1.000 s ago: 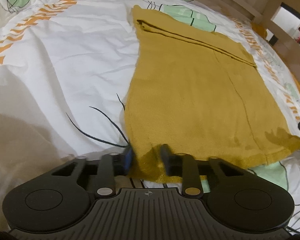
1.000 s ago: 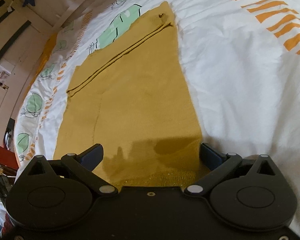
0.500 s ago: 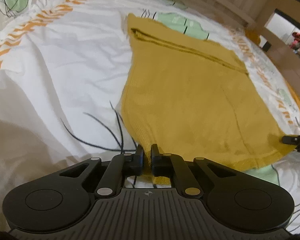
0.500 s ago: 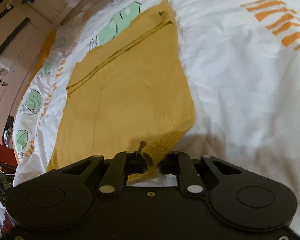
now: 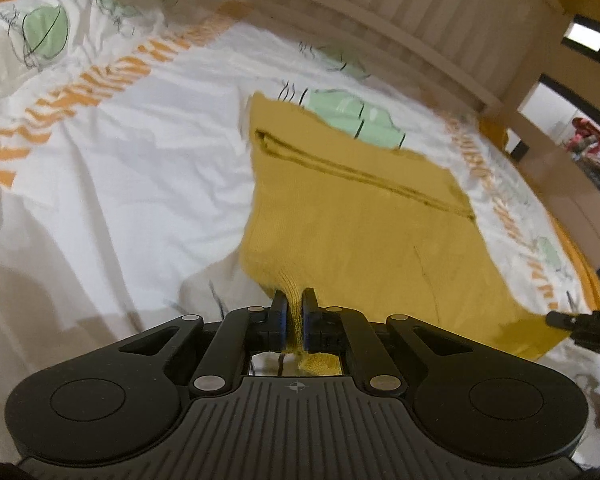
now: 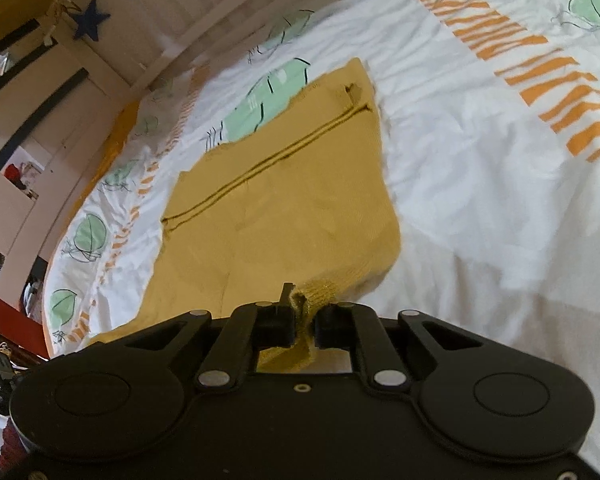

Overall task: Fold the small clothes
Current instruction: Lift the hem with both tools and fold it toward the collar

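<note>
Between my left gripper's (image 5: 294,312) closed fingers sits the near left corner of the mustard knit garment (image 5: 364,240), pinched tight and pulled up off the bedding. My right gripper (image 6: 304,322) clamps the opposite near corner, its tip also showing at the right edge of the left view. Beyond both grips the garment slopes down to lie flat on the white duvet (image 5: 120,184) with orange stripes and green leaves, its far end doubled over. Behind runs a wooden bed frame (image 5: 380,20).
</note>
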